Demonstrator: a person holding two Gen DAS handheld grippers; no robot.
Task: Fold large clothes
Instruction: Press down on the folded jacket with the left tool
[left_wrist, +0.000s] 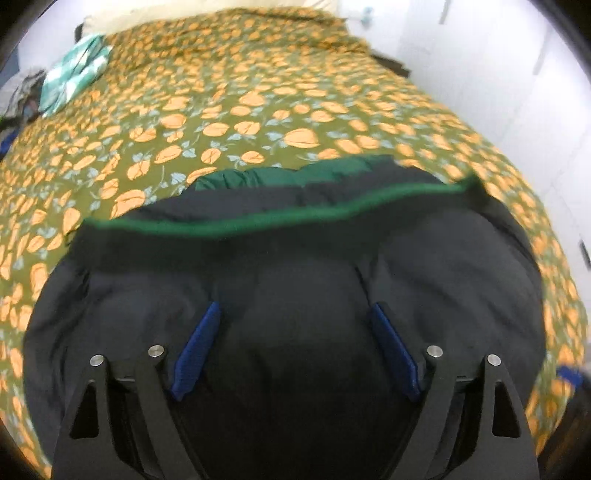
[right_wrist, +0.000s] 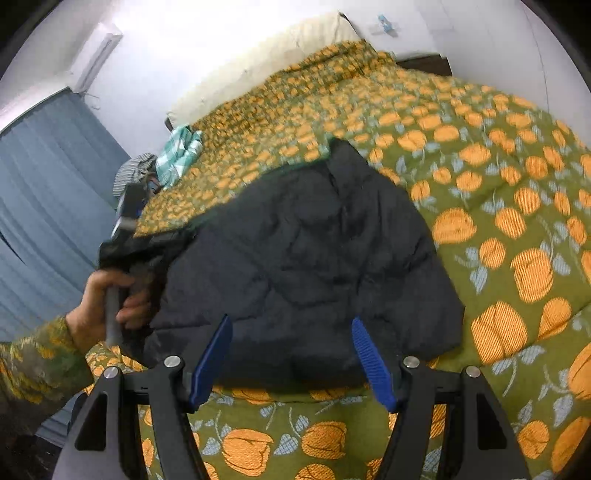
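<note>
Dark jacket (right_wrist: 303, 251) on bedspread (right_wrist: 498, 177), beneath open right hand-held gripper (right_wrist: 291, 354)

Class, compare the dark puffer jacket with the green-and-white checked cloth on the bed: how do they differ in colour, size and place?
The jacket is dark navy with green trim; the checked cloth is pale green and white. The jacket looks much larger and is spread out, while the checked cloth is a small bunched heap. The jacket lies near the front edge of the bed; the checked cloth sits far back by the left edge. Both rest on the floral bedspread.

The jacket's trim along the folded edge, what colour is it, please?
Green trim, clearest in the left wrist view.
</note>
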